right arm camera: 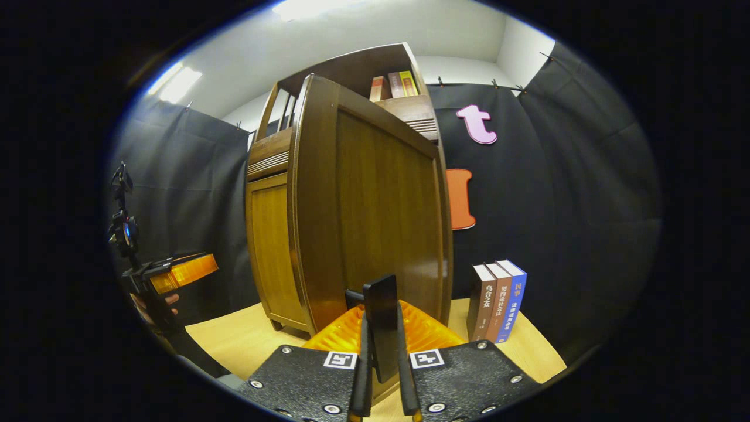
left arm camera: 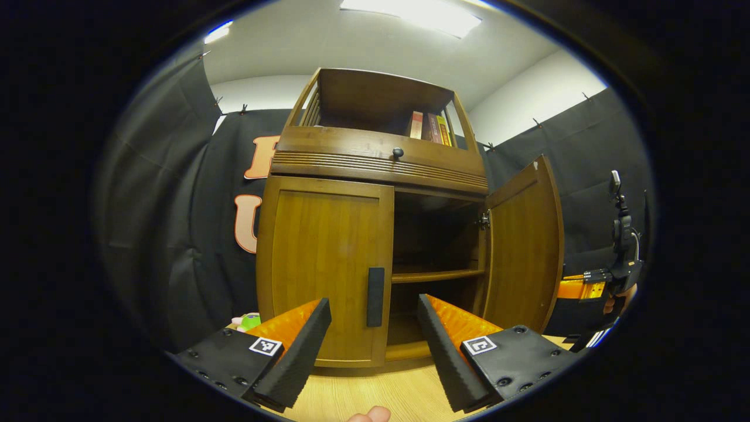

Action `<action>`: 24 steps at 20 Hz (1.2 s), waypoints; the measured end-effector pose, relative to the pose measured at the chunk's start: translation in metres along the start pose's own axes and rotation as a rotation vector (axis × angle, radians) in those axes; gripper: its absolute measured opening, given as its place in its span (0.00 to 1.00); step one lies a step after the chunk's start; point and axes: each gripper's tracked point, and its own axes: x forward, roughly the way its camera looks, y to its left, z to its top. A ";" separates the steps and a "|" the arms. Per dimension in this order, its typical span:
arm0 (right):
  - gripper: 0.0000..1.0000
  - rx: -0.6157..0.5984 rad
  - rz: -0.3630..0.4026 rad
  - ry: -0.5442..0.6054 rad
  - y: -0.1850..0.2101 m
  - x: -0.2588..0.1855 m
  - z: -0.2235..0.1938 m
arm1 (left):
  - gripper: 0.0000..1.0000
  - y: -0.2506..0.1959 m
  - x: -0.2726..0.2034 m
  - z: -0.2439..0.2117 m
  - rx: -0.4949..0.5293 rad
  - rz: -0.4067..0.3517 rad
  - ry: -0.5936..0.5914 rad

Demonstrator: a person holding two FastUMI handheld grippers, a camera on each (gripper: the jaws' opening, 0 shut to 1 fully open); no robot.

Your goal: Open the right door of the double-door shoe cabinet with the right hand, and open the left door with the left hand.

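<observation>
My right gripper [right arm camera: 381, 351] is pinched on the dark handle [right arm camera: 381, 325] of the right door [right arm camera: 375, 217], both fingers pressed against its sides at six o'clock in the right gripper view, and that door stands swung well out from the shoe cabinet [left arm camera: 375, 158]. In the left gripper view the open door sits at three o'clock, with the shelf [left arm camera: 436, 274] bared behind it. My left gripper [left arm camera: 375, 346] is spread wide, its fingers flanking the left door handle [left arm camera: 375, 296] at six o'clock but seemingly short of it, and the left door [left arm camera: 325, 264] is shut. The risk I judge greatest is closing the left fingers too soon and catching air or only the handle's edge, so the grip slips when I pull. Pulling the right door further could strain its hinge [left arm camera: 484, 220] or swing it toward the three books [right arm camera: 497, 302] standing on the table [right arm camera: 234, 346] at four o'clock. How far my left fingertips stand from the handle is hard to judge through the fisheye. The cabinet's lower interior is dark, and the right door hides the cabinet's inside from my right gripper view.
</observation>
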 end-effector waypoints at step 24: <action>0.05 -0.013 0.029 -0.026 -0.100 -0.010 0.008 | 0.95 0.030 0.010 -0.030 -0.045 0.076 0.058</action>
